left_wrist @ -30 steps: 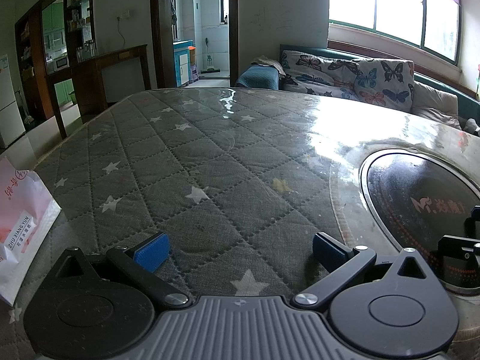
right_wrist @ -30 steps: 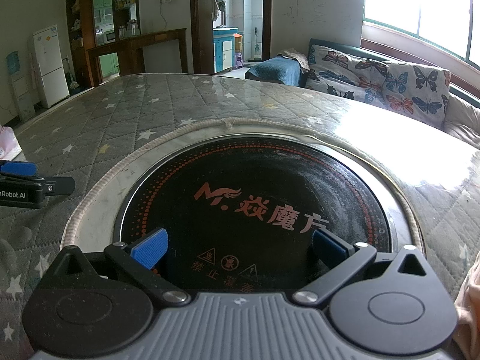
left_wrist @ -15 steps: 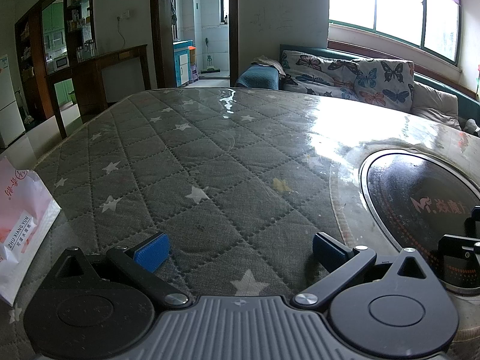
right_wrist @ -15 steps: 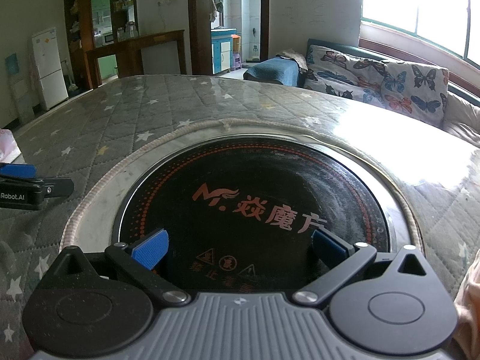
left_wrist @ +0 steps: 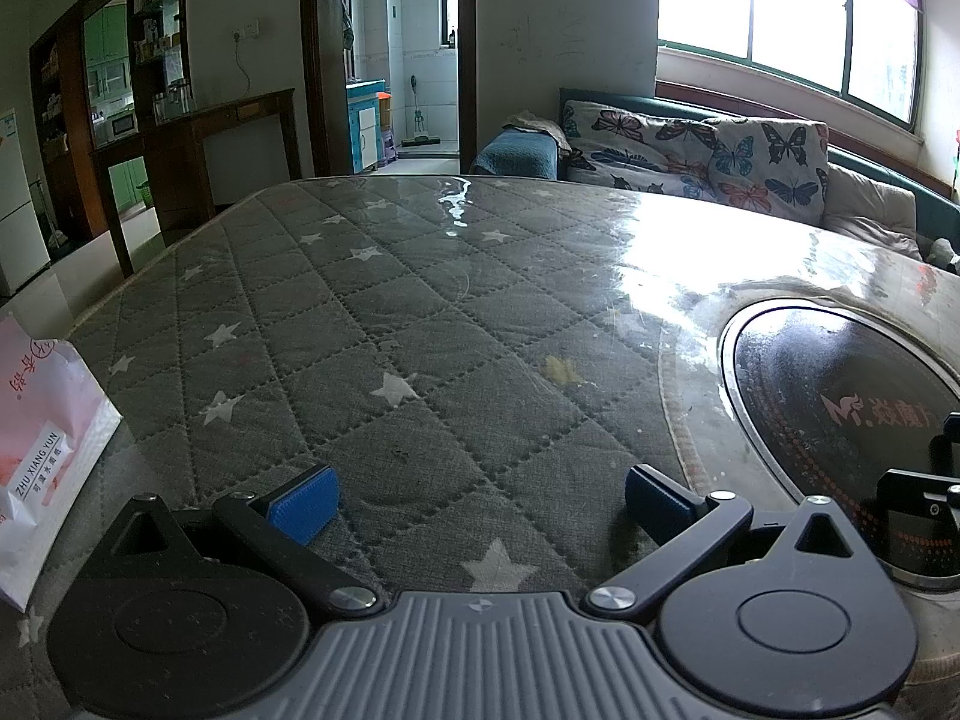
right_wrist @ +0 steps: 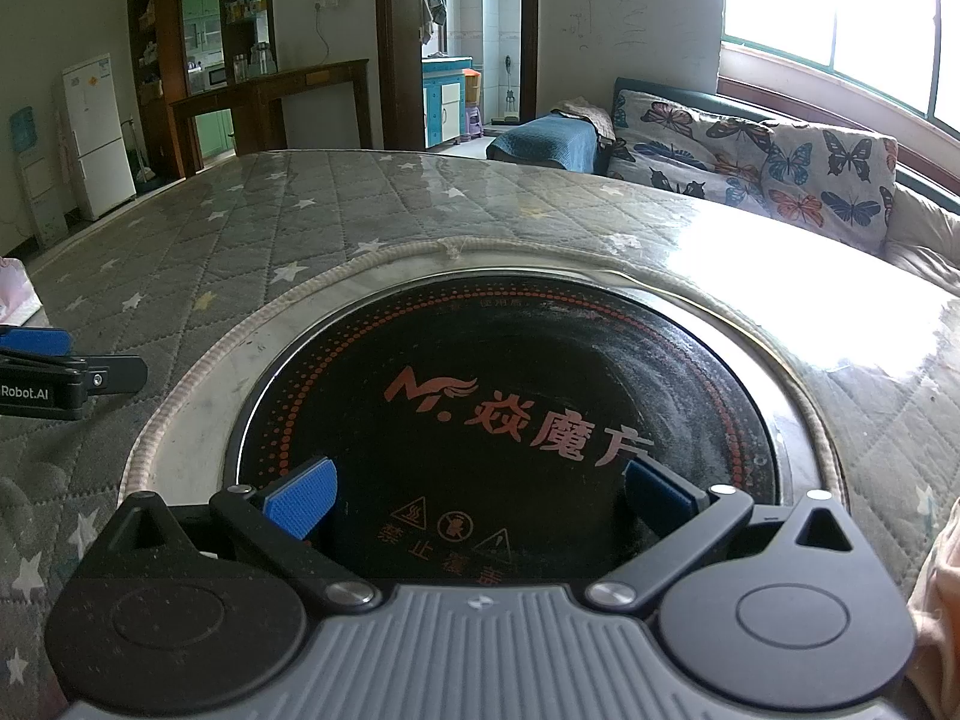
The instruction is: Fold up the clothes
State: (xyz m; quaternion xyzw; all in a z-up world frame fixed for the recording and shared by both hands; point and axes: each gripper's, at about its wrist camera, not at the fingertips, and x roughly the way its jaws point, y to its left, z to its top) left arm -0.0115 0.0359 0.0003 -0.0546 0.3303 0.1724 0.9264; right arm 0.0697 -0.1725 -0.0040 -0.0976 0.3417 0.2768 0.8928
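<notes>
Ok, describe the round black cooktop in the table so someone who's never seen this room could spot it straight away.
Start at the big table under its grey star-quilted cover. The cover is cut away in a circle with a pale braided edge, and the cooktop sits inside it, just ahead of the open right gripper. It is the only glossy black disc, printed with an orange logo and Chinese characters.

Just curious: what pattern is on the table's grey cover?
White stars on diamond-quilted grey cover, clearest in the left wrist view.
</notes>
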